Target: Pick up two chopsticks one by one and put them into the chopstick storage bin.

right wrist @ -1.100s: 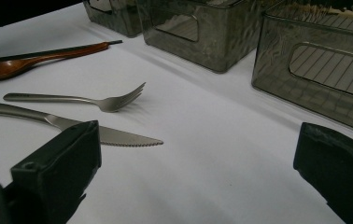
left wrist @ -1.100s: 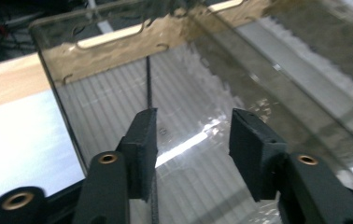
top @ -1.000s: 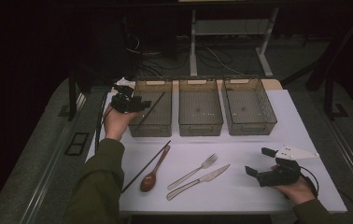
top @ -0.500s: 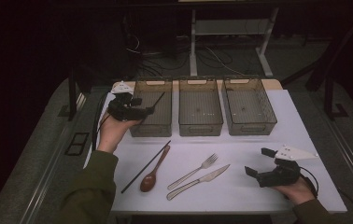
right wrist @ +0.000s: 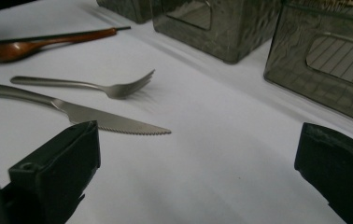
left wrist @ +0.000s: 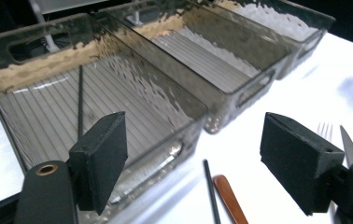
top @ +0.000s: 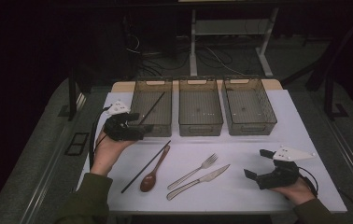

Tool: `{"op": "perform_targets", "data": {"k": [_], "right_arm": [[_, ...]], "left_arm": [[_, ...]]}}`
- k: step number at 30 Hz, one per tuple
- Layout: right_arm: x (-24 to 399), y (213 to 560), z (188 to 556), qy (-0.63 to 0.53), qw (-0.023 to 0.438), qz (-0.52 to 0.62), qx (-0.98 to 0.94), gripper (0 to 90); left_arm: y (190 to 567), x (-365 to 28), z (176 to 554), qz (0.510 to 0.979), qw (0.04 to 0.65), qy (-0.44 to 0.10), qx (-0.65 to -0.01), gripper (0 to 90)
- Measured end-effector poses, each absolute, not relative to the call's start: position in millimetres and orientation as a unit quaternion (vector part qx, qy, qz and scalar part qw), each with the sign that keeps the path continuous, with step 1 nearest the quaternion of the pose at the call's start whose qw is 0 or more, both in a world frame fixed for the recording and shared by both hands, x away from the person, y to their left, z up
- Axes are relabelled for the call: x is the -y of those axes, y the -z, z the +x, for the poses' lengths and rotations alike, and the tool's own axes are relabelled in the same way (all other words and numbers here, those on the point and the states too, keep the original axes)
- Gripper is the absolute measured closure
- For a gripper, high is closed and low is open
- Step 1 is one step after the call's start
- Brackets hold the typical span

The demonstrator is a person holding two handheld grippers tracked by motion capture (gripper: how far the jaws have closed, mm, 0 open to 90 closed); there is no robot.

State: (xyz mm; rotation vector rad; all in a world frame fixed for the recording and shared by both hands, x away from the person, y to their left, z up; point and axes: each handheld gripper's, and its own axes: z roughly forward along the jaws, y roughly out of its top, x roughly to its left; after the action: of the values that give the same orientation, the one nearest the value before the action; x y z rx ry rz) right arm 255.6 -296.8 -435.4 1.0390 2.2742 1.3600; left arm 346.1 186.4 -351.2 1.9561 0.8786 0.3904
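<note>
1. A person is sorting cutlery into three bins at the far side of a white worktop (top: 268, 116), a gripper in each hand.
2. One chopstick (top: 152, 108) is already lying slantwise in the left bin (top: 139, 100); in the left gripper view it (left wrist: 80, 100) is resting on the ribbed floor of that bin (left wrist: 34, 60).
3. The left gripper (top: 135, 126) is hovering at the bin's near left corner, its fingers (left wrist: 101, 156) standing apart with nothing between them; they have just been opening.
4. The second chopstick (top: 145, 166) is still lying on the worktop, touching or just beside the spoon (top: 153, 171); which of the two cannot be told.
5. A fork (top: 194, 171) and a knife (top: 198, 181) are lying side by side near the middle of the worktop, untouched; the right gripper view is showing the fork (right wrist: 81, 85) beyond the knife (right wrist: 86, 114).
6. The middle bin (top: 200, 126) and the right bin (top: 254, 126) are holding nothing.
7. The right gripper (top: 257, 167) is resting low at the near right of the worktop, its fingers (right wrist: 65, 165) wide open and empty, well apart from the knife.
8. By this showing, the job is barely begun: one piece is binned, and four are waiting, with the second chopstick the likely next pick for the left gripper.
</note>
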Motion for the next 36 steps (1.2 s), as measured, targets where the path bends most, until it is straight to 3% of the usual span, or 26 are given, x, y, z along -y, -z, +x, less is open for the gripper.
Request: {"op": "perform_targets", "data": {"k": [25, 36], "right_arm": [[299.4, 438.5, 255.6, -0.471, 0.146, 0.363, -0.791, 0.2], [298.8, 438.1, 254.2, -0.469, 0.148, 0.362, -0.792, 0.2]], "left_arm": [[411.3, -217.4, 285.0, 0.795, 0.458, -0.152, -0.368, 21.4], [422.7, -226.8, 271.5, 0.802, 0.438, -0.13, -0.385, 31.0]]}}
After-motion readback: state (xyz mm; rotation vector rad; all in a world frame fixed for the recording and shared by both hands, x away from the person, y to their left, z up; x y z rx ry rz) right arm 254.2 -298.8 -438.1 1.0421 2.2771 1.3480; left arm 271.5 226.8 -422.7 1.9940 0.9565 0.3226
